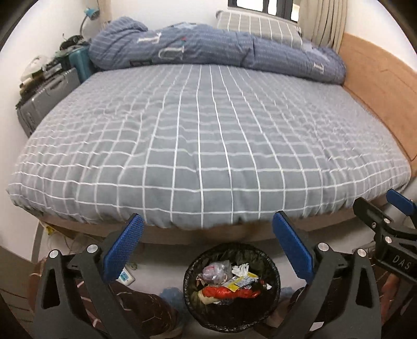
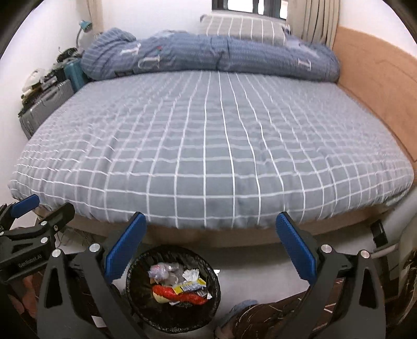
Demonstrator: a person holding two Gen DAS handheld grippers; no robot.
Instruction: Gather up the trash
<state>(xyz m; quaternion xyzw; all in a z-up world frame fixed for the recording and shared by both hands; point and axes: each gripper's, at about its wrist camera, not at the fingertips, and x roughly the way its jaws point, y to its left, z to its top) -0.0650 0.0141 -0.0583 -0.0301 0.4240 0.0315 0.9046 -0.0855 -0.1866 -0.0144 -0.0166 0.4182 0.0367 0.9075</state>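
A black bin stands on the floor at the foot of the bed, lined with a dark bag. Inside lie a red wrapper, a yellow wrapper, a white tissue and a clear plastic bag. My left gripper hangs above the bin, open wide, with nothing between its blue pads. The right wrist view shows the same bin and red wrapper below my right gripper, which is also open and empty. The two grippers are side by side.
A bed with a grey checked sheet fills the view, with a blue quilt and a pillow at its far end. Suitcases stand at the left. A power strip and a person's slippered feet are beside the bin.
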